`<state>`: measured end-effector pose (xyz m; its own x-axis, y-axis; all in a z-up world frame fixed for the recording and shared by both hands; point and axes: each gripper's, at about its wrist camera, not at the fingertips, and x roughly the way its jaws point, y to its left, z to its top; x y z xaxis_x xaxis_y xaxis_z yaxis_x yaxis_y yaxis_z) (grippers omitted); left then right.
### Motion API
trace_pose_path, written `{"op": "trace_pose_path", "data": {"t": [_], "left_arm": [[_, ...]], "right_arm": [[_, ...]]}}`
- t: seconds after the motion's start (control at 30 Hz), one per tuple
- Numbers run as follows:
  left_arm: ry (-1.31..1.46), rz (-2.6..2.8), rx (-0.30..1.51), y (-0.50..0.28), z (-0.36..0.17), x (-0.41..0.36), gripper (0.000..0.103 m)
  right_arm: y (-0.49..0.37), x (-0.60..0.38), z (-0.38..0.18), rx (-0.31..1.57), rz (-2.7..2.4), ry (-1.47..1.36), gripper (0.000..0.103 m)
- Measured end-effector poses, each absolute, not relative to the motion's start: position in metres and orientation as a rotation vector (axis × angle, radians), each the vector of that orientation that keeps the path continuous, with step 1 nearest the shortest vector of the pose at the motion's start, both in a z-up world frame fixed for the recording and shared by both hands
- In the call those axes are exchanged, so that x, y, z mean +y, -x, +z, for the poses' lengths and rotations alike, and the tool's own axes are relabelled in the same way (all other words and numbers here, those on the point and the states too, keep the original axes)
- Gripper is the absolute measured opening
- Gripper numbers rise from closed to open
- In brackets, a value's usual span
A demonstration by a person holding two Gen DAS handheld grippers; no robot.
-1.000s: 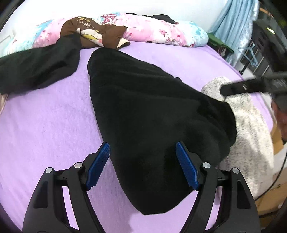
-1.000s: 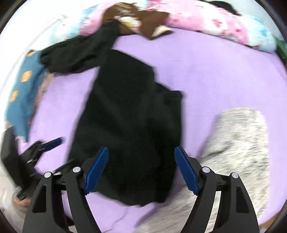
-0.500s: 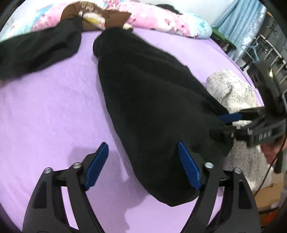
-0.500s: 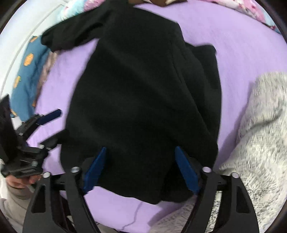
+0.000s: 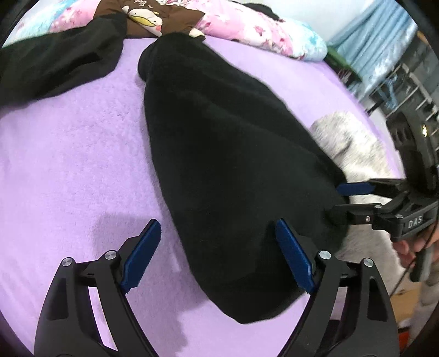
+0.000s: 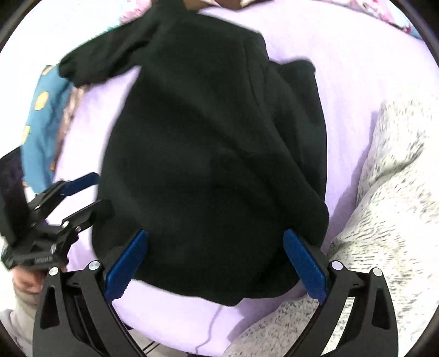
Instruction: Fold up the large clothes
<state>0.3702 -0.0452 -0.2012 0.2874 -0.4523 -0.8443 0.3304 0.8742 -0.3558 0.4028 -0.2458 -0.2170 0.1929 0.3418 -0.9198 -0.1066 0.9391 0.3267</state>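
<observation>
A large black garment (image 5: 227,153) lies spread on the purple bed (image 5: 68,164), its narrow end toward the pillows. My left gripper (image 5: 216,236) hangs open just above the garment's near left corner, with the right pad over the cloth and the left pad over bare sheet. My right gripper (image 6: 215,241) points steeply down at the near hem (image 6: 208,274); its jaws are opening, the cloth lies between the pads, and neither pad presses on it. In the left wrist view, the right gripper (image 5: 348,200) sits at the garment's right edge. In the right wrist view, the left gripper (image 6: 87,192) sits at the garment's left edge.
A grey-white fuzzy blanket (image 6: 389,214) lies against the garment's right side. A second black garment (image 5: 55,63), a brown printed top (image 5: 153,19) and a pink floral pillow (image 5: 247,30) lie at the head of the bed. A blue patterned cloth (image 6: 41,123) lies at the left.
Both grippers have sunk closer to the black garment and their jaws have spread wider. The right gripper has come down to the garment's right edge, by the fuzzy blanket.
</observation>
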Motion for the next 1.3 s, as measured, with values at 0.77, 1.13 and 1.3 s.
{"op": "trace_pose_path", "data": {"t": [0.77, 1.13, 1.3], "left_arm": [[0.598, -0.665, 1.35, -0.447, -0.267, -0.011, 0.096], [0.618, -0.683, 1.378, -0.453, -0.28, -0.025, 0.097], [0.639, -0.691, 1.386, -0.456, -0.284, -0.029, 0.098]], "right_arm": [[-0.509, -0.315, -0.274, 1.48, 0.24, -0.318, 0.097], [-0.517, -0.315, -0.299, 1.51, 0.281, -0.29, 0.097], [-0.517, -0.321, -0.305, 1.506, 0.292, -0.309, 0.097]]}}
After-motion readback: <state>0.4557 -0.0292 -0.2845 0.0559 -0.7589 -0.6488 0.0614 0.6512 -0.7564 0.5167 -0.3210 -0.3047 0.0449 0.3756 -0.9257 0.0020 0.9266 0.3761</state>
